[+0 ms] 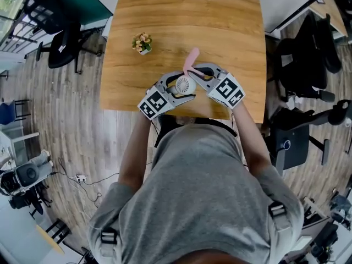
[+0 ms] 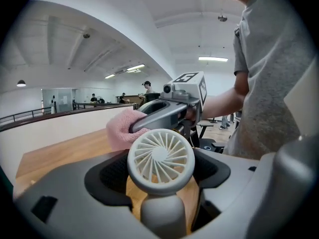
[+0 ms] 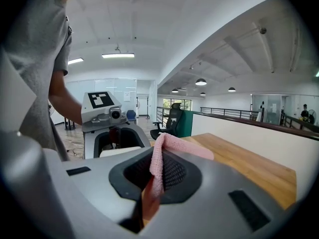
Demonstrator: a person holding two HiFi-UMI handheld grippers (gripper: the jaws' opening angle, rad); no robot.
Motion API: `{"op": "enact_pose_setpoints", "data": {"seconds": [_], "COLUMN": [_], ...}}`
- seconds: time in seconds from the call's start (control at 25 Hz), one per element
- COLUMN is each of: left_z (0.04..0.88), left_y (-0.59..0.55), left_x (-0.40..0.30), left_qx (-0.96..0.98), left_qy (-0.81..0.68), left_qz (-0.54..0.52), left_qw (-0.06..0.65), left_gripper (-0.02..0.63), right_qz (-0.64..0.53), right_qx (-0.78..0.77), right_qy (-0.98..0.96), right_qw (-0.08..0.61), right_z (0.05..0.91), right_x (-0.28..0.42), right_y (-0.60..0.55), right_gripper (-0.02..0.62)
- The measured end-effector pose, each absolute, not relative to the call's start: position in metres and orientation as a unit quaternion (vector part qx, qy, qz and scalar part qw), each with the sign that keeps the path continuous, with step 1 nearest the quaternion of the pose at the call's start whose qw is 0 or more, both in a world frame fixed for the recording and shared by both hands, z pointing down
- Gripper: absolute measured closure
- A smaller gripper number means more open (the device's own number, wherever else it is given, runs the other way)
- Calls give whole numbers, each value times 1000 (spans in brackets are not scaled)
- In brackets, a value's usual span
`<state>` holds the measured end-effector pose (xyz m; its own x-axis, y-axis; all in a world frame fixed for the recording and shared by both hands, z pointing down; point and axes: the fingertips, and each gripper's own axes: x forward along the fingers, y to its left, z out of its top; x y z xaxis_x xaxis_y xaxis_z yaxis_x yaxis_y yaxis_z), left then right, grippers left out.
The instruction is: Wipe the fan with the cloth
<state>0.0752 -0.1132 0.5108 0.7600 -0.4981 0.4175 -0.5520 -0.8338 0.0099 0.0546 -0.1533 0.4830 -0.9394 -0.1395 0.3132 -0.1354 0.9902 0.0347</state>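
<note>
Over the table (image 1: 220, 26), fan (image 1: 185, 84) beside cloth (image 1: 191, 59)

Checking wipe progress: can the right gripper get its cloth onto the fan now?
Probably yes: the cloth in the right gripper sits close beside the fan in the left gripper, nothing between.

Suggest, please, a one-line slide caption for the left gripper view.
Left gripper clamps a small white fan while the right gripper holds a pink cloth close behind it.

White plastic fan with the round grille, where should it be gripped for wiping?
Grip the white plastic fan by the stem under its round head, coming in low with a jaw each side, as the left gripper does. The stem is narrower, and the grille is left clear for the pink cloth.
</note>
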Motion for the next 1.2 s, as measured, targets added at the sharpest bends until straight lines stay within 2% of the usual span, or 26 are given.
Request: {"op": "enact_pose_setpoints", "data": {"seconds": [0.28,0.56,0.84,1.2], "left_z": [487,482,484,478], "left_y": [-123,-137,-146,-146], "left_x": [64,25,-8,-18], "left_qx": [946,943,940,950], "left_qy": [-263,-279,-284,-252], "left_qz": [167,141,149,145], "left_qw": [87,109,115,117], "left_gripper": [221,221,221,221], "right_qz": [20,42,56,75], "right_qx": [100,93,44,40], "right_qy": [-985,-987,-990,-993], "right_qw": [142,121,120,77], "right_z": [478,474,468,450], "right_x": [60,43,15,-2], "right_y": [-160,-149,-126,-126], "right_gripper": [575,575,575,574]}}
